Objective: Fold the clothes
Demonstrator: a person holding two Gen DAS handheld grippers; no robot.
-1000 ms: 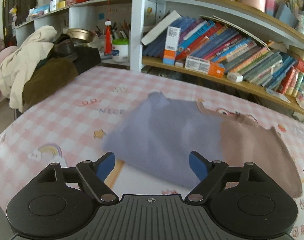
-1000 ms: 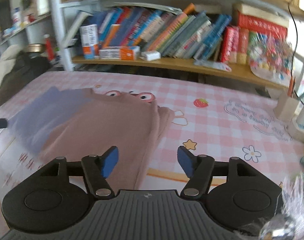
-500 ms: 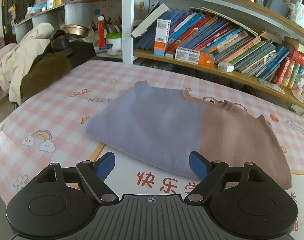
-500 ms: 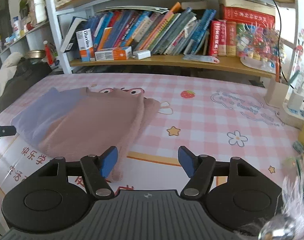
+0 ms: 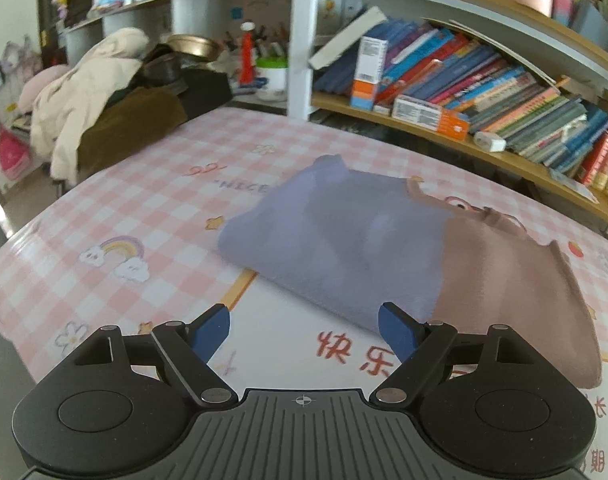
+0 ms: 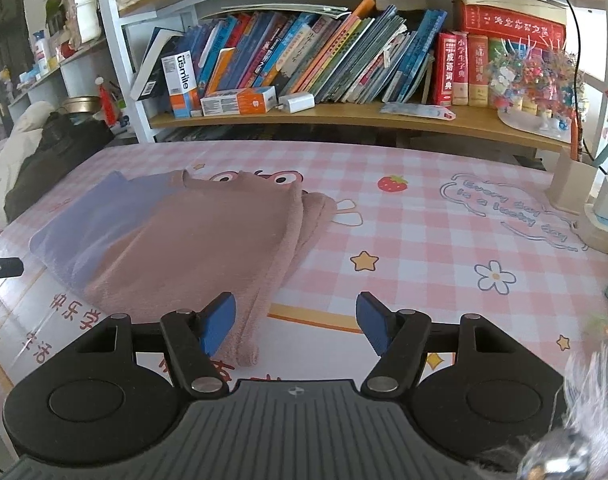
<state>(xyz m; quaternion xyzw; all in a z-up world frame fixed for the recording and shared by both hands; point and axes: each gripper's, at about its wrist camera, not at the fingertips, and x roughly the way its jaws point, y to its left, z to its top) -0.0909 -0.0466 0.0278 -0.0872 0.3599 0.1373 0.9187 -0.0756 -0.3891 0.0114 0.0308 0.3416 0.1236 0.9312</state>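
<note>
While held low over the checked tablecloth (image 5: 152,208), spread wide and gripping nothing: left gripper (image 5: 302,322) and right gripper (image 6: 296,310) alike. Ahead of both and between them, flat on the cloth: two-tone garment (image 5: 383,252), lavender half (image 5: 327,240) toward the left gripper, dusty-pink half (image 6: 208,240) toward the right. Long axis running across, from one gripper's side to the other's, so each end nearer its own gripper. From the left wrist, ahead and a little rightward, near lavender edge just beyond the right-hand blue fingertip. From the right wrist, ahead and leftward, near pink corner right at the left-hand fingertip; touching or merely overlapping in view, cannot tell. Stacked in layers along the pink side edge, so lying folded at least in part. Fits equally a fold midway, with a halving across the long axis possibly to come, and a finished bundle. Closer overall, by my reading: the right gripper, to the pink end
</note>
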